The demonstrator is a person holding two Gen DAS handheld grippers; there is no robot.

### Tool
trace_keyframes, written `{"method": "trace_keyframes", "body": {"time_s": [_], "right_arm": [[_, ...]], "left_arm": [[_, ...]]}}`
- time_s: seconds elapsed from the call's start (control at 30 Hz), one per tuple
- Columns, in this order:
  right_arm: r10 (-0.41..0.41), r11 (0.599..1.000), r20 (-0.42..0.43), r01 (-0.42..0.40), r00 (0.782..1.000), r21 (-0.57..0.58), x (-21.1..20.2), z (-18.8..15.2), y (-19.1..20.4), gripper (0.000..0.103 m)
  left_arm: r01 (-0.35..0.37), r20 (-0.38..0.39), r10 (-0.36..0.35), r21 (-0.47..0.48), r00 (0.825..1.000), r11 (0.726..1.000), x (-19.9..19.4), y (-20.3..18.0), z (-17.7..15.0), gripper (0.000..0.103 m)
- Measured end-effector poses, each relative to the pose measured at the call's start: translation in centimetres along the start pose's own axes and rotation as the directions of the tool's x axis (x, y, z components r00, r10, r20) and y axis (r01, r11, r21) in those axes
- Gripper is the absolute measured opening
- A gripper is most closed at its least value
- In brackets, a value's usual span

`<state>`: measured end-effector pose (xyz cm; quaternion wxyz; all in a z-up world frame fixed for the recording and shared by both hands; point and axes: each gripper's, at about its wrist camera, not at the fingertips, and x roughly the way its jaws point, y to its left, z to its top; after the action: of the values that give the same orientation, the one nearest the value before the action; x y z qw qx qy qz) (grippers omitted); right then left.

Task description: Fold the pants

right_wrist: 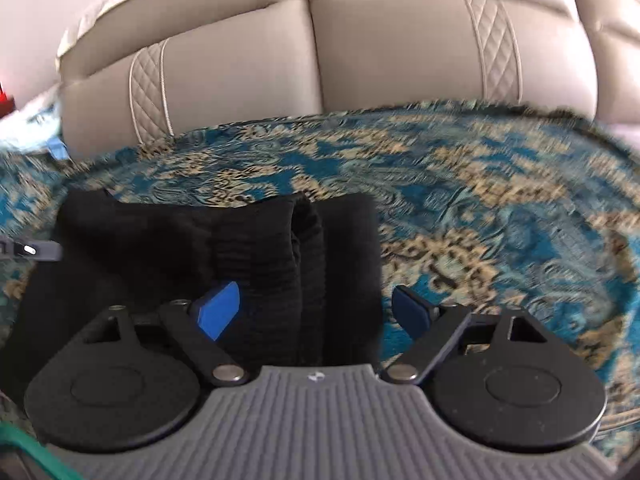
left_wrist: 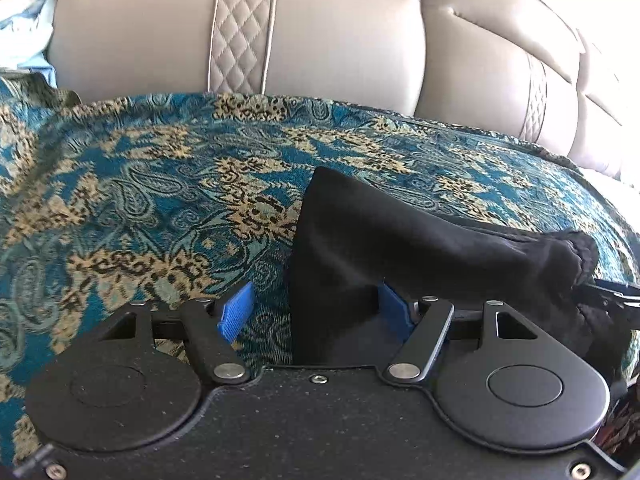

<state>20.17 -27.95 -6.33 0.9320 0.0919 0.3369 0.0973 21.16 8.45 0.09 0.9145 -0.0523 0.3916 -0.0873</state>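
Note:
The black pants (left_wrist: 400, 240) lie in a folded bundle on the teal and gold patterned cover (left_wrist: 160, 184). My left gripper (left_wrist: 316, 312) stands open over the bundle's left edge. Cloth drapes against its right blue pad (left_wrist: 394, 312), while the left pad (left_wrist: 238, 310) stands apart over the cover. In the right wrist view the pants (right_wrist: 256, 248) show a ribbed waistband, and their right end sits between the fingers of my right gripper (right_wrist: 316, 312). That gripper is open, and neither pad presses the cloth. A part of the left gripper (right_wrist: 30, 250) shows at the bundle's far side.
A beige leather sofa backrest (left_wrist: 320, 48) with quilted strips rises behind the cover. Light blue cloth (left_wrist: 28, 36) lies at the far left. A red object (right_wrist: 6, 100) sits at the left edge, and something green (right_wrist: 32, 452) is at the lower left.

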Motion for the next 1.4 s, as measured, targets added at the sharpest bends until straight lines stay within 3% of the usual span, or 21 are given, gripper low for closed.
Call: {"method": "trace_keyframes", "body": {"time_s": [0.13, 0.2, 0.33, 0.4, 0.47, 0.57, 0.8, 0.93, 0.97, 1.0, 1.03, 1.1, 1.17, 1.3, 1.4], "right_arm": [[0.049, 0.999, 0.005, -0.049, 0.999, 0.010, 0.6, 0.5, -0.4, 0.083], [0.085, 0.996, 0.006, -0.085, 0.996, 0.015, 0.9, 0.6, -0.5, 0.083], [0.076, 0.997, 0.010, -0.076, 0.997, -0.026, 1.3, 0.8, 0.0, 0.082], [0.065, 0.997, 0.018, -0.064, 0.998, -0.035, 1.4, 0.8, 0.3, 0.076], [0.071, 0.997, 0.029, -0.070, 0.997, -0.025, 1.2, 0.6, 0.4, 0.061], [0.065, 0.998, 0.051, -0.064, 0.997, -0.016, 0.5, 0.2, 0.4, 0.046], [0.050, 0.999, 0.081, -0.050, 0.996, 0.005, 0.2, -0.2, 0.3, 0.044], [0.043, 0.999, 0.083, -0.044, 0.996, 0.004, 0.3, -0.2, 0.4, 0.044], [0.041, 0.999, 0.084, -0.041, 0.996, 0.003, 0.3, -0.2, 0.5, 0.044], [0.037, 0.999, 0.086, -0.038, 0.996, 0.002, 0.3, -0.3, 0.6, 0.044], [0.034, 0.999, 0.087, -0.034, 0.996, -0.001, 0.3, -0.3, 0.6, 0.044], [0.029, 1.000, 0.089, -0.028, 0.996, -0.006, 0.2, -0.4, 0.8, 0.044], [0.025, 1.000, 0.087, -0.024, 0.996, -0.018, 0.2, -0.3, 0.9, 0.044], [0.024, 1.000, 0.086, -0.022, 0.996, -0.021, 0.3, -0.4, 0.9, 0.044], [0.016, 1.000, 0.087, -0.014, 0.996, -0.025, 0.3, -0.3, 1.1, 0.044]], "left_arm": [[0.022, -0.007, -0.022, -0.022, 1.000, 1.000, 1.2, 0.1, 0.1, 0.067], [0.008, -0.005, -0.008, 0.001, 1.000, 1.000, 1.6, -0.5, 0.1, 0.067], [-0.019, 0.003, 0.019, 0.079, 1.000, 0.997, 2.1, -2.2, -0.3, 0.070], [-0.019, 0.005, 0.018, 0.105, 1.000, 0.994, 2.2, -3.0, -0.4, 0.070], [-0.007, 0.000, 0.007, 0.098, 1.000, 0.995, 2.2, -3.3, -0.3, 0.072], [0.033, -0.011, -0.033, 0.057, 0.999, 0.998, 2.0, -2.7, 0.0, 0.073], [0.190, -0.031, -0.192, -0.066, 0.981, 0.980, 1.6, -0.2, 0.8, 0.071], [0.182, -0.036, -0.183, -0.045, 0.982, 0.982, 2.2, -0.4, 0.7, 0.073], [0.165, -0.034, -0.167, -0.038, 0.985, 0.986, 2.2, -0.7, 0.6, 0.071], [0.138, -0.031, -0.139, -0.028, 0.990, 0.990, 2.2, -1.0, 0.6, 0.058], [0.102, -0.026, -0.103, -0.011, 0.994, 0.995, 2.2, -1.4, 0.5, 0.036], [0.078, -0.009, -0.078, -0.005, 0.997, 0.997, 1.9, -1.7, 0.1, 0.024], [0.082, -0.002, -0.082, -0.018, 0.997, 0.996, 1.7, -1.8, -0.3, 0.024], [0.124, -0.005, -0.124, 0.009, 0.992, 0.992, 1.5, -1.9, -0.8, 0.055], [0.100, -0.005, -0.100, 0.038, 0.995, 0.994, 1.4, -2.5, -1.3, 0.054]]}}
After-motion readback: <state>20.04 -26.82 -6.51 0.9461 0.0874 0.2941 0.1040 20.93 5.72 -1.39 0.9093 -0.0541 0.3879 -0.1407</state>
